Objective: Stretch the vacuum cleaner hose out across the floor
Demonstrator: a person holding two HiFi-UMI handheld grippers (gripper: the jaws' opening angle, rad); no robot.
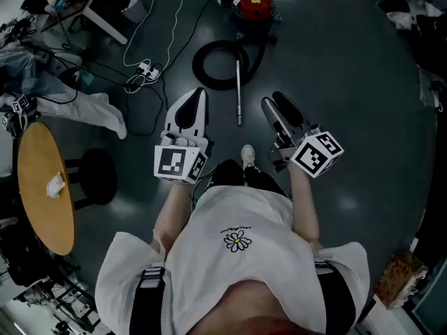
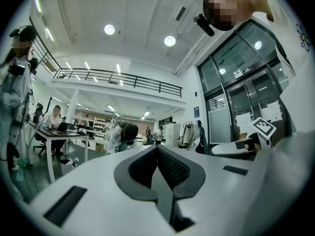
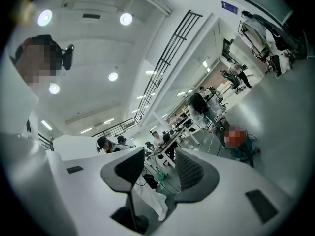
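A red vacuum cleaner stands on the dark floor at the top of the head view. Its black hose lies coiled in a loop in front of it, and the metal wand points straight back toward me. My left gripper is held in the air short of the loop, shut with nothing in it; in its own view the left gripper shows its pads pressed together. To the right of the wand's near end, my right gripper is open and empty, and the right gripper shows a clear gap between its pads. Both gripper views look out across the room, not at the hose.
A round wooden table with crumpled paper and a black stool stand at the left. A power strip with cables lies left of the hose. White cloth lies nearby. My shoe is below the wand.
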